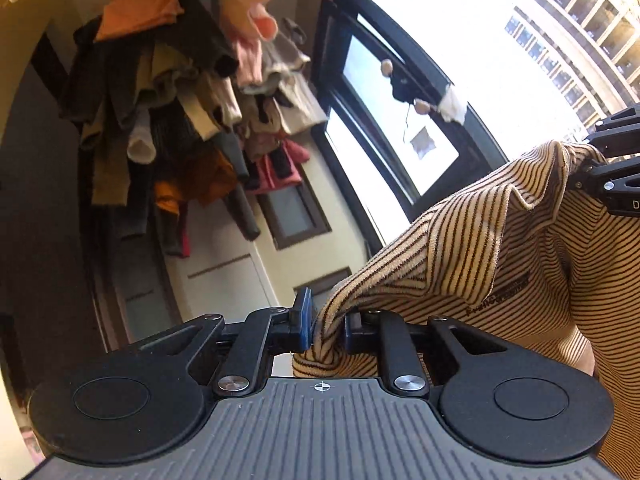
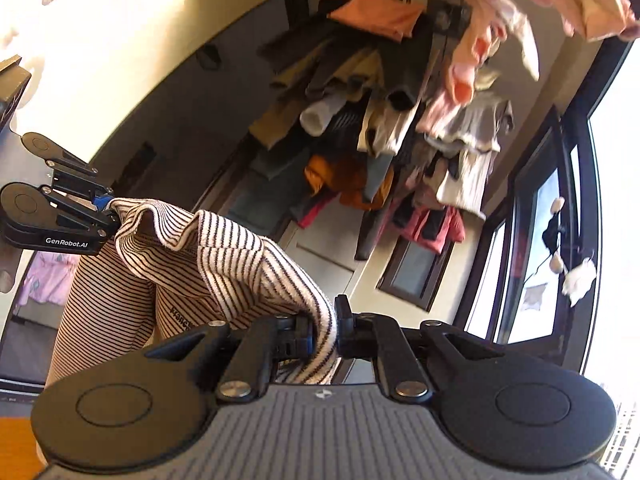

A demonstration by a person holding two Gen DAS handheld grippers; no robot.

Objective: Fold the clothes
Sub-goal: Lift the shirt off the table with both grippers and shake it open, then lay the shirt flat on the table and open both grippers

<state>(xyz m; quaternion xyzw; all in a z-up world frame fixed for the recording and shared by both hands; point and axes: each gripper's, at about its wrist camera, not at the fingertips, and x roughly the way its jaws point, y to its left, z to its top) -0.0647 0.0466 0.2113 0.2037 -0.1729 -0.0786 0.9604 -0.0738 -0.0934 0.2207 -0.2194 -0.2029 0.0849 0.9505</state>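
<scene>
1. Left wrist view only: printed dark lettering on the chest of the striped knit top (image 1: 500,240) reads clearly; the big window (image 1: 400,120) fills the upper right, with a building facade beyond the glass.
2. Right wrist view only: "GenRobot.AI" branding on the side of the left gripper (image 2: 114,214); pink fabric (image 2: 52,280) low at the left edge; an orange patch in the bottom left corner.
3. Both views: rack of hanging clothes (image 1: 180,100) behind, all tilted by the camera angle.
4. Left gripper (image 1: 326,330): fingers nearly closed, pinching a bunched edge of the top between the blue pads.
5. Right gripper (image 2: 324,328): fingers nearly closed, clamped on another edge of the same top. Seen from the left wrist view at far right (image 1: 592,160), gripping the fabric.
6. Top hangs in the air, stretched between both grippers, body drooping below, neckline area sagging between the grips.
</scene>
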